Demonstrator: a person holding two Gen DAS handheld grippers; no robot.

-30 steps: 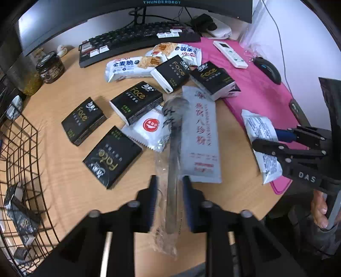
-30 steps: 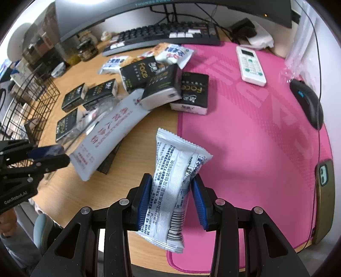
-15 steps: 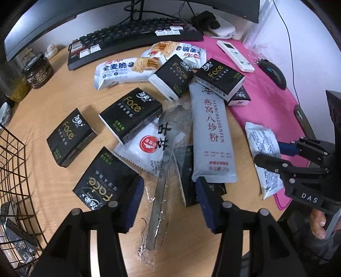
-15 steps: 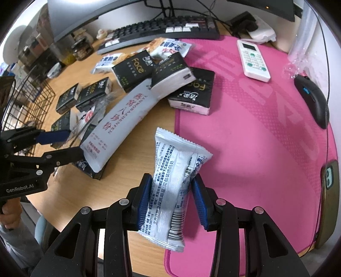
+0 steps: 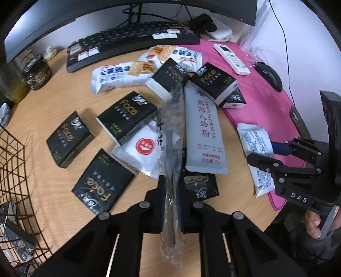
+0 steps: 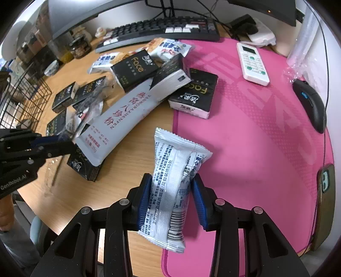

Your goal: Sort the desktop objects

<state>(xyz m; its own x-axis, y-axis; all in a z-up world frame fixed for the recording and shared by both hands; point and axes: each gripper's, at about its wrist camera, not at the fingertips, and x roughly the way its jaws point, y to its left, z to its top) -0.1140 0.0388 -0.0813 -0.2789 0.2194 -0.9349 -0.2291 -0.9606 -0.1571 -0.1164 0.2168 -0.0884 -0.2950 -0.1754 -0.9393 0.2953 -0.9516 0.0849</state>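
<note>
Nearest on the wooden surface [image 5: 53, 102], the left claw [image 5: 172, 204] is pressed together on a clear plastic sleeve [image 5: 172, 136]; its contents are hard to make out. The right claw [image 6: 172, 200] pinches a white snack packet [image 6: 177, 183] over the pink mat [image 6: 255, 132]. Beyond the mat's left edge lie black tissue packs [image 5: 125, 117]; a keyboard [image 5: 132, 40] stands behind, and the monitor [image 5: 89, 10] is cut off.
</note>
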